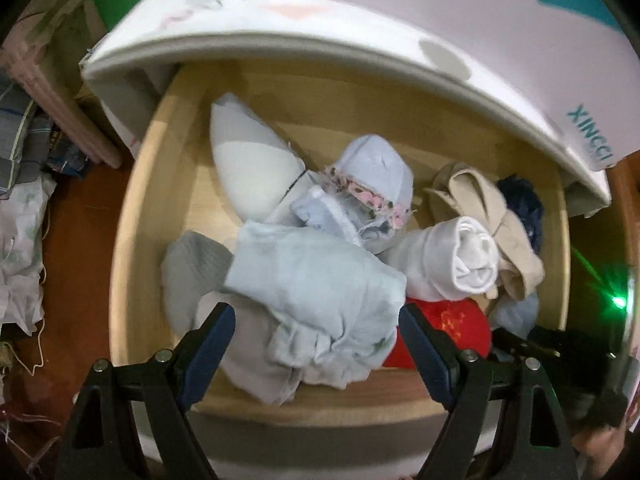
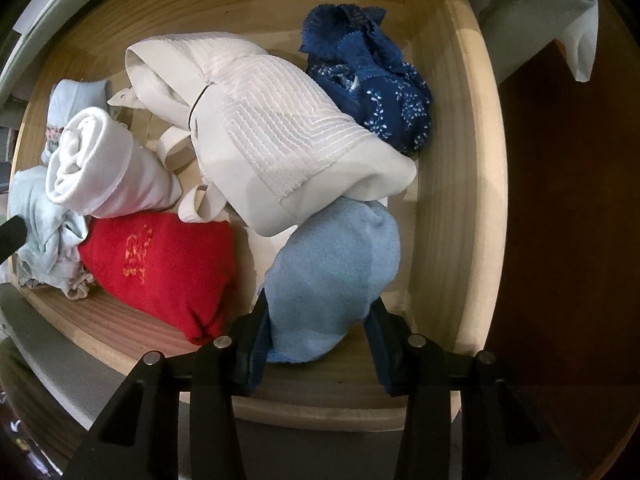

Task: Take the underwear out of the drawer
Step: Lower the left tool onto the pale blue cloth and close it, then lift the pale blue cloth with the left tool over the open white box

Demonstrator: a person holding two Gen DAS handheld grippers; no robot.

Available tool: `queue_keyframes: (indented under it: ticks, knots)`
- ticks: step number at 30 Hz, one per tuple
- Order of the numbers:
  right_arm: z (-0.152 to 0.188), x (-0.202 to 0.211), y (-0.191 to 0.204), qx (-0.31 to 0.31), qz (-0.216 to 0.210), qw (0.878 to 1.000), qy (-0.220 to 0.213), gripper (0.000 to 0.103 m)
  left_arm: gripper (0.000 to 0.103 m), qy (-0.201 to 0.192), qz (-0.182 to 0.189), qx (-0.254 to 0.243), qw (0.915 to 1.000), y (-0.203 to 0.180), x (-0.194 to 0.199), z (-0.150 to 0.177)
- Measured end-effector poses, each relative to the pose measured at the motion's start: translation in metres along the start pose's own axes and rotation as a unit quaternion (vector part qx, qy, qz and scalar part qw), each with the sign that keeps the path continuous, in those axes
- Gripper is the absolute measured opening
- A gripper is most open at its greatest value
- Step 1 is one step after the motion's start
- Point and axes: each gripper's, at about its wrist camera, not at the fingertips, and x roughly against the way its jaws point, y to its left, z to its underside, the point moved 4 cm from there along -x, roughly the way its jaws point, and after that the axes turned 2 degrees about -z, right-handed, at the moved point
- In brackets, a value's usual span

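Here the light-blue underwear (image 2: 332,276) sits in the wooden drawer's (image 2: 452,200) front right corner, w/ right gripper (image 2: 320,320) clamped on its near end. Soft, light, prob. clings to the cream bra (image 2: 272,128) overlapping it. Left gripper (image 1: 316,328) apart over pale-blue crumpled cloth (image 1: 320,280).

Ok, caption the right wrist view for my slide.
Right tool grips a light blue terry sock in the wooden drawer.

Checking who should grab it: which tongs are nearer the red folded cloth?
Left. The left tongs hang over pale blue fabric, one finger right beside the red folded cloth. The right tongs are shut on a light blue sock, beside it across bare drawer floor.
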Motion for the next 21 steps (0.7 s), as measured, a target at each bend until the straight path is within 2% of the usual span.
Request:
queue_keyframes:
  ticks: [2, 5, 8, 14, 21]
  knots:
    - [-0.001, -0.006, 0.003, 0.002, 0.001, 1.000, 0.000, 0.041, 0.086, 0.006, -0.006, -0.012, 0.9999, -0.008, -0.010, 0.000]
    - [-0.001, 0.008, -0.011, 0.010, 0.005, 1.000, 0.001, 0.041, 0.085, 0.001, -0.027, -0.033, 0.9991, -0.016, -0.016, 0.001]
    - [0.002, 0.010, -0.011, 0.022, 0.012, 1.000, 0.001, 0.041, 0.060, 0.002, -0.029, -0.038, 0.9989, -0.019, -0.021, 0.002]
    - [-0.005, 0.008, -0.011, 0.020, 0.013, 1.000, -0.002, 0.043, 0.040, -0.001, -0.017, -0.043, 0.9989, -0.024, -0.021, 0.004]
    - [0.000, 0.009, -0.008, 0.024, 0.012, 1.000, -0.008, 0.043, 0.036, -0.006, 0.000, -0.039, 0.9992, -0.016, -0.010, 0.011]
